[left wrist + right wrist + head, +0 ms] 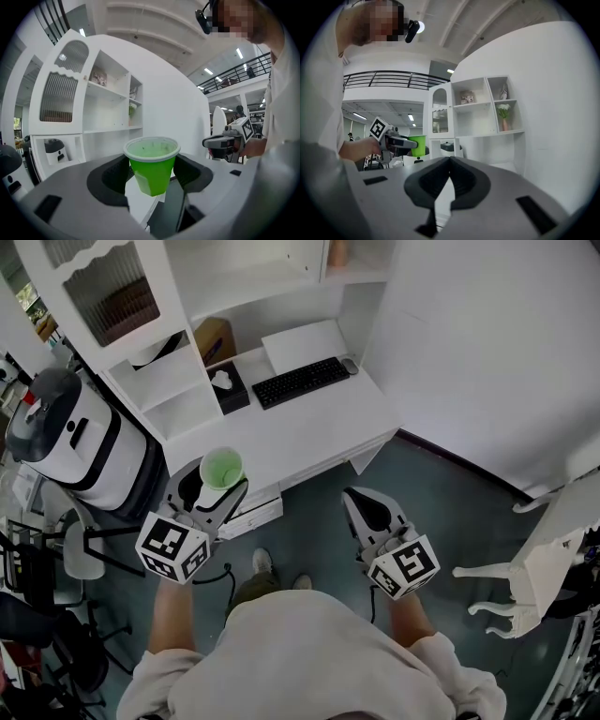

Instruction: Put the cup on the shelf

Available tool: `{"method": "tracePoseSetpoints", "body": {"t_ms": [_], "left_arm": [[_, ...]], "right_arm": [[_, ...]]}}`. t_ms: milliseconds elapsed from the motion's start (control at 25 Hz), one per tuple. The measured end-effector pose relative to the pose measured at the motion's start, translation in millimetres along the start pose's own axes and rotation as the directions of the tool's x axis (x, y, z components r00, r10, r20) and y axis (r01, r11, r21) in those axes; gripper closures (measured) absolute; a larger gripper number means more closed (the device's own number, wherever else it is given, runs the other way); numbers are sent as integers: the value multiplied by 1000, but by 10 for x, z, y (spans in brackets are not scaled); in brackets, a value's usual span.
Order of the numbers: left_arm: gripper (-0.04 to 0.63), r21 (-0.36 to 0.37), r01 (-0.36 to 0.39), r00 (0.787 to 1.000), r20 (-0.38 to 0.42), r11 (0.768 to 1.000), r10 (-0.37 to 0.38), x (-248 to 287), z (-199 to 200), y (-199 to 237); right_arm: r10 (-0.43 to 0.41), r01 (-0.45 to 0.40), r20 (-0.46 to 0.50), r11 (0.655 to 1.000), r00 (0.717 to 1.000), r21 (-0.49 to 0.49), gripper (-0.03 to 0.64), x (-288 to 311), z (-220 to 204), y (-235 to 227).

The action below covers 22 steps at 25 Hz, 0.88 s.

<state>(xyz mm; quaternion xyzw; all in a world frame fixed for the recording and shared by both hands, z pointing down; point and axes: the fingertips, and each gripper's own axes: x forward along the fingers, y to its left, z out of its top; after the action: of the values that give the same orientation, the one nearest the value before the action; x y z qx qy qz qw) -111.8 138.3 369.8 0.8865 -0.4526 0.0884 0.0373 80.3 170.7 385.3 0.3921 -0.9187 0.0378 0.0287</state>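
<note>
A green plastic cup [221, 468] with a pale rim stands upright between the jaws of my left gripper [217, 481], which is shut on its sides. It hangs over the front left corner of the white desk [328, 432]. In the left gripper view the cup [152, 166] fills the gap of that gripper [152, 172], facing the white shelf unit [101, 112]. My right gripper [368, 506] is over the floor in front of the desk, shut and holding nothing; its fingertips [449, 163] meet. From the right gripper view the cup [418, 144] shows at the left.
The shelf unit [173, 371] rises over the desk's left and back. A black keyboard [300, 382], a mouse [349, 365] and a dark tissue box [228, 387] lie on the desk. A white machine [66, 437] stands at the left, a white chair [539, 563] at the right.
</note>
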Motion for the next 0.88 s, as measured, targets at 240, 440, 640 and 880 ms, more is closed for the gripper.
{"method": "tracePoseSetpoints", "body": {"t_ms": [240,440,640,880], "left_arm": [[301,6,-4,1000,7,1000,4,182,53,224],[301,-2,11,1000,16,1000,-11,433,39,509],[301,3,28,999,38,1000,-28,692,141,831],[301,3,51,998,41,999,-51,996,186,1226]], "right_arm": [[1,-1,-12,1000,1000,5,612,231,-27,-144],[-27,27,-27,1000,999,-5,612,480,-34,-329],[-57,56,-17,998,998,-24,612,819,97,-549],[-69,68,-6,997,998,-39,612,1291,209,-722]]}}
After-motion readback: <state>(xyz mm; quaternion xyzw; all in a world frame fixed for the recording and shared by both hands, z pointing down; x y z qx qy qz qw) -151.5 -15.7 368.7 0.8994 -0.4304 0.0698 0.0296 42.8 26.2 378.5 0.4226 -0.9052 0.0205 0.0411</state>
